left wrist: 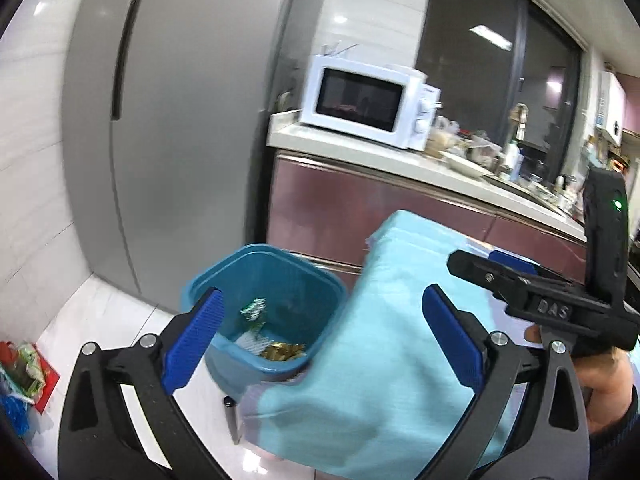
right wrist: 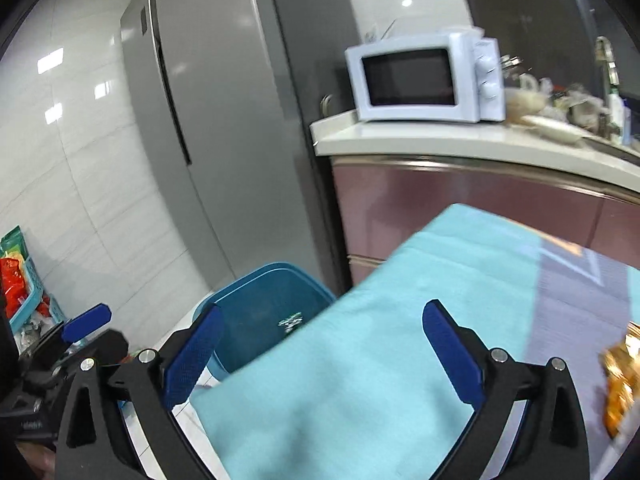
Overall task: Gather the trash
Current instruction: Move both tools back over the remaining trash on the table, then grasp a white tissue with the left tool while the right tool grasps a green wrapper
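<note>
The table, covered by a light blue cloth, stands just beside the blue bin on the floor. The bin already contains several wrappers, so part of the collection is judged complete. One gold wrapper is left on the table at its right edge. Left gripper and right gripper: jaws fully apart, nothing held.
</note>
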The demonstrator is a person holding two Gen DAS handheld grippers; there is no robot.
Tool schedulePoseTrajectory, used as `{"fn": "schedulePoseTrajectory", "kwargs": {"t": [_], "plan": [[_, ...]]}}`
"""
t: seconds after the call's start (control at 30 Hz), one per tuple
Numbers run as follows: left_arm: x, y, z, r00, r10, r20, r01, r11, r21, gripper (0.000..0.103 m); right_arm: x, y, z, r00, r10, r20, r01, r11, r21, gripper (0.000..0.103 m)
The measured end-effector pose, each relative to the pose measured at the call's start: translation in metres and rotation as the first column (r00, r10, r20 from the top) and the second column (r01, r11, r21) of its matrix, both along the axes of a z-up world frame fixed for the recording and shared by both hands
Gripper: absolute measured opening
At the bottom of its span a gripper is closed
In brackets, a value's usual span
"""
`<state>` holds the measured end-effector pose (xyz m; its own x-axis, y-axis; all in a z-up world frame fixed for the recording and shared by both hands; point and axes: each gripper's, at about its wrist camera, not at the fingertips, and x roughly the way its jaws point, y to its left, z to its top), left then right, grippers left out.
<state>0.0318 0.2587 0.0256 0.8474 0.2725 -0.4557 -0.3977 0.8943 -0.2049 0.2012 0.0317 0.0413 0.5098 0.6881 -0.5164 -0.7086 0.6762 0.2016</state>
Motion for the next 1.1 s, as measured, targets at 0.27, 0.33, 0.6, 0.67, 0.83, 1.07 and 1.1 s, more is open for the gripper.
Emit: {"fn": "schedulePoseTrajectory", "kwargs": {"t": [0.27,0.33,0.6,0.67,0.83,1.07,1.1], "plan": [[0.011,-0.093,0.018,0.984,-0.171,0.053,0.166,0.982,0.092,0.097,-0.054,-0.118,0.013,0.976,-0.176,0.131,0.169,0.984,0.06,0.096],[0.015,-0.122,0.017,0.972,-0.227,0.06,0.22,0.97,0.102,0.097,-0.067,-0.149,0.01,0.956,-0.246,0.159,0.24,0.969,0.055,0.096],[0.026,-0.22,-0.008,0.904,-0.426,0.014,0.423,0.901,0.1,0.097,-0.108,-0.251,-0.012,0.853,-0.488,0.184,0.493,0.87,0.022,0.096],[0.027,-0.241,-0.014,0.887,-0.463,0.002,0.46,0.882,0.106,0.097,-0.112,-0.269,-0.017,0.827,-0.535,0.171,0.54,0.841,0.017,0.096],[0.037,-0.264,-0.019,0.852,-0.523,-0.006,0.521,0.847,0.101,0.097,-0.117,-0.299,-0.023,0.784,-0.601,0.155,0.607,0.795,0.009,0.096],[0.07,-0.285,-0.024,0.813,-0.582,-0.036,0.582,0.807,0.1,0.097,-0.117,-0.32,-0.032,0.758,-0.64,0.125,0.644,0.765,0.004,0.096],[0.074,-0.284,-0.024,0.811,-0.584,-0.038,0.584,0.805,0.101,0.097,-0.113,-0.322,-0.035,0.757,-0.643,0.115,0.647,0.762,-0.003,0.096]]}}
